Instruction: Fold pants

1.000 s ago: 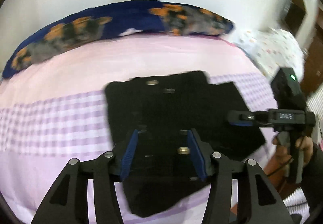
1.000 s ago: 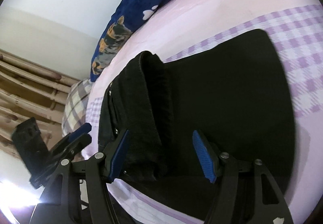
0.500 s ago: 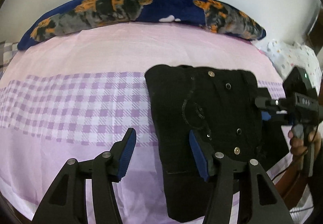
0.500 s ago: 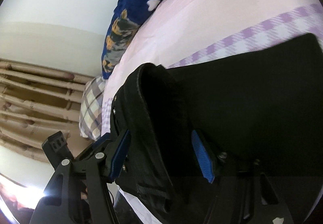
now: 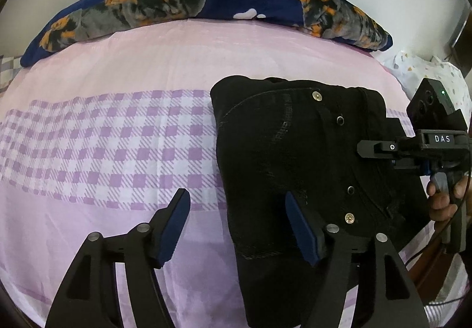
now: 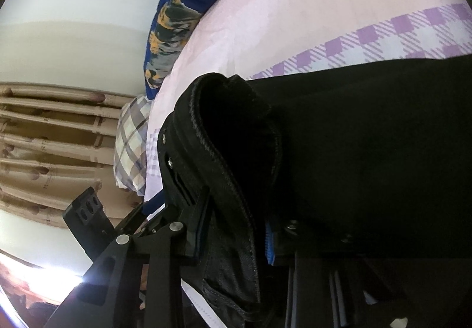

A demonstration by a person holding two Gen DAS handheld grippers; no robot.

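The black pants point(image 5: 295, 156) lie folded into a thick rectangle on the right half of the pink bed, waistband studs facing up. My left gripper point(image 5: 236, 227) is open and empty at the pants' near left edge; its right finger lies over the cloth. My right gripper point(image 5: 380, 148) reaches in from the right at the pants' right edge. In the right wrist view the pants point(image 6: 354, 136) fill the frame and my right gripper point(image 6: 233, 236) is shut on the folded waistband edge point(image 6: 224, 180).
The bed sheet point(image 5: 118, 127) is pink with a purple checked band. A dark blue cushion point(image 5: 188, 6) with orange print lies along the far edge. A white dotted pillow point(image 5: 427, 74) sits far right. Curtains point(image 6: 44, 136) and a checked pillow point(image 6: 132, 139) show left.
My left gripper has drawn off the pants to the left and stays open. My right gripper has closed on the waistband edge.
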